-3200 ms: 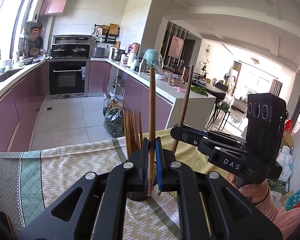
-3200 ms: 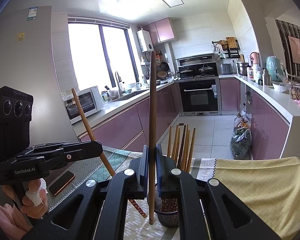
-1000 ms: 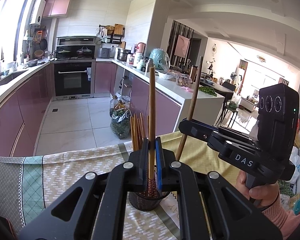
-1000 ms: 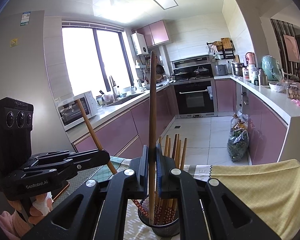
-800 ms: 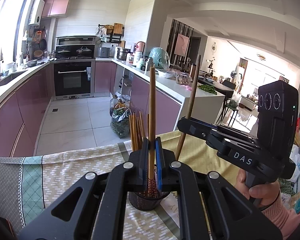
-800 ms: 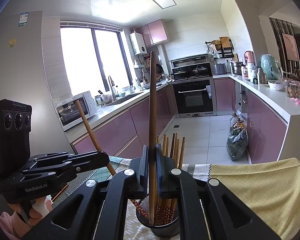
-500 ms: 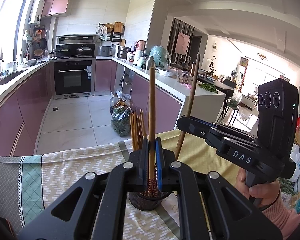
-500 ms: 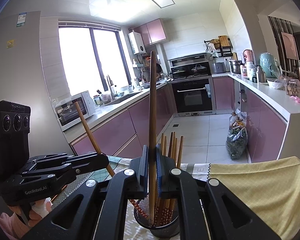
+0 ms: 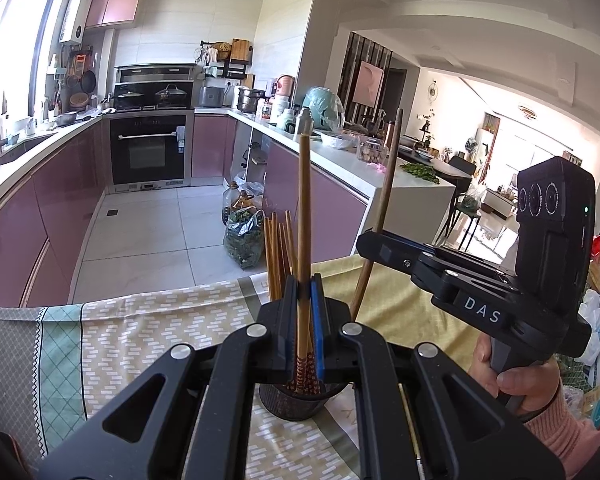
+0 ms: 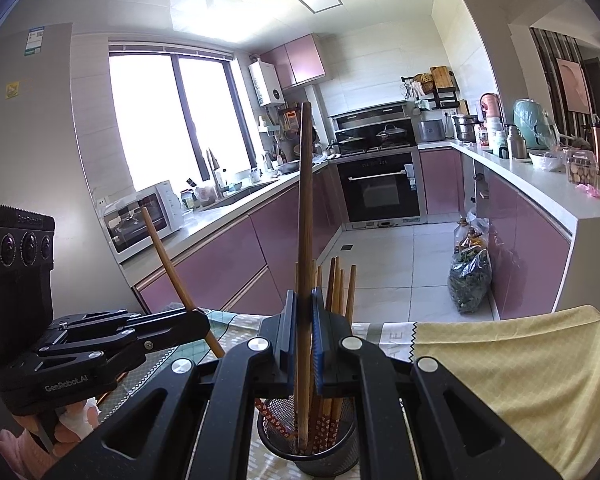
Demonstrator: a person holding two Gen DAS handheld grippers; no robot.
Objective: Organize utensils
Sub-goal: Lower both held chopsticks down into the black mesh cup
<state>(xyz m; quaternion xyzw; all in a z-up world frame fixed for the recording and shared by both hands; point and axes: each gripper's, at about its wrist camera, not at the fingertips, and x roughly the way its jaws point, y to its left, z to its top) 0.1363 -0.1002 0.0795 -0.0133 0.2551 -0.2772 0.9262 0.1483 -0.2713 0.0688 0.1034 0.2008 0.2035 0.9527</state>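
**Two chopsticks poised over the mesh holder**

The left gripper [image 9: 304,320] pinches a slim, round wooden chopstick [image 9: 303,216] upright, its red patterned tip just inside the rim of the black wire-mesh cup [image 10: 312,446]. The right gripper [image 10: 305,332] clamps another smooth chopstick [image 10: 305,208], whose tip dips among the chopsticks already standing in the cup. Woven patterned tablecloth [image 9: 148,320] lies open on either side.

Wooden chopsticks [image 10: 305,216], smooth, with patterned red tips; black wire-mesh metal holder [image 10: 340,454]; woven cloth tablecloth [image 9: 140,320], matt; matt black plastic gripper [image 9: 306,320] with steel screws.
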